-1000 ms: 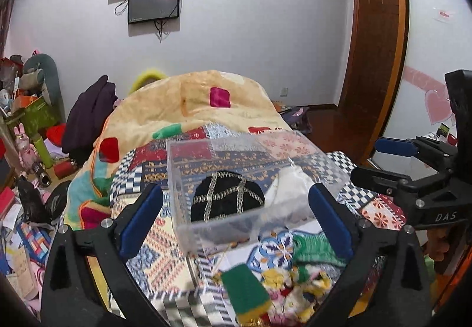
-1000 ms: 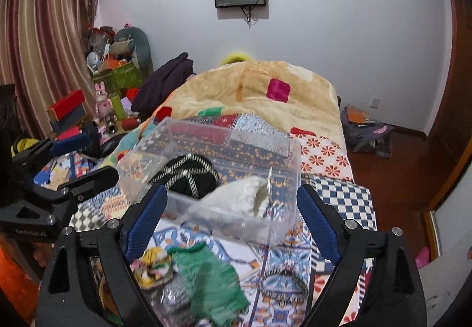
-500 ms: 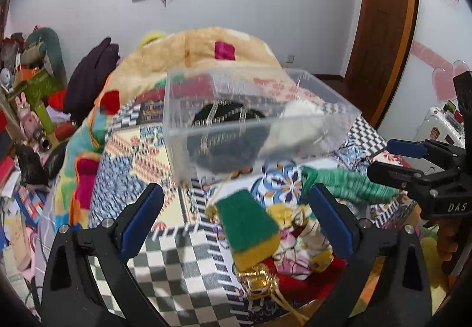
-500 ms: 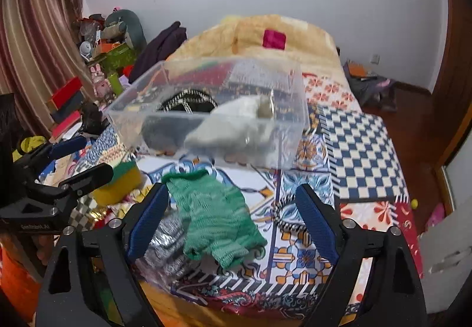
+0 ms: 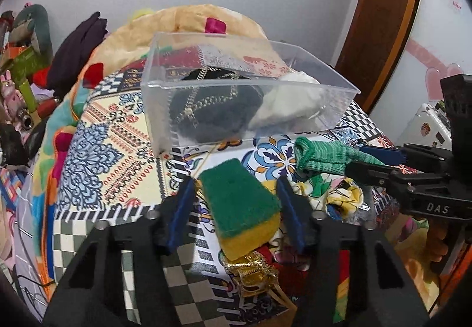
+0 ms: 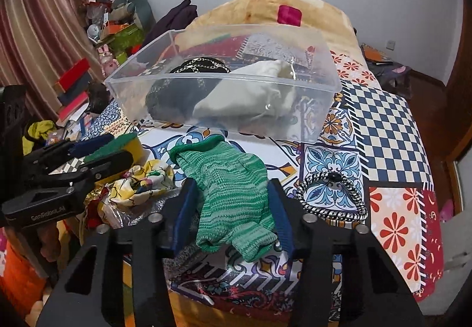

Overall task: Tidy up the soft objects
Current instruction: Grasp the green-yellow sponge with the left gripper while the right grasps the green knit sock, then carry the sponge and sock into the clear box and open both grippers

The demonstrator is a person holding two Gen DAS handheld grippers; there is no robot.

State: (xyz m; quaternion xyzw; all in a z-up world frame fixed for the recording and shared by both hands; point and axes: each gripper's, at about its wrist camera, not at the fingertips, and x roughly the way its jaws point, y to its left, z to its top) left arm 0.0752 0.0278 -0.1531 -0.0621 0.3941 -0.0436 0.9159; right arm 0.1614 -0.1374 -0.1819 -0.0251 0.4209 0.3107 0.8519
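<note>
On the patterned bedspread (image 6: 383,126) a clear bin (image 6: 318,108) is set, and two items are already held in it: a black pouch (image 5: 206,114) with chain trim and a white cloth bag (image 5: 289,105), side by side. That part of the sorting is judged done; more is left outside. A green-and-yellow sponge (image 5: 239,203) is bracketed by the left gripper (image 5: 236,203), whose blue pads are narrowed about it; whether they press it or merely flank it cannot be told. A green knitted piece (image 6: 230,197) is likewise straddled by the right gripper (image 6: 231,209), the pads being close at both flanks, and firm contact cannot be confirmed there either. Both items lie just in front of the bin's near wall, which must be cleared before either can be dropped in. Still loose are a yellow printed cloth (image 6: 141,182), a gold pouch (image 5: 250,271) under the sponge, and a black-and-white braided band (image 6: 333,197) to the right. Snagging on this crowded pile is judged the main risk when either item is lifted.
</note>
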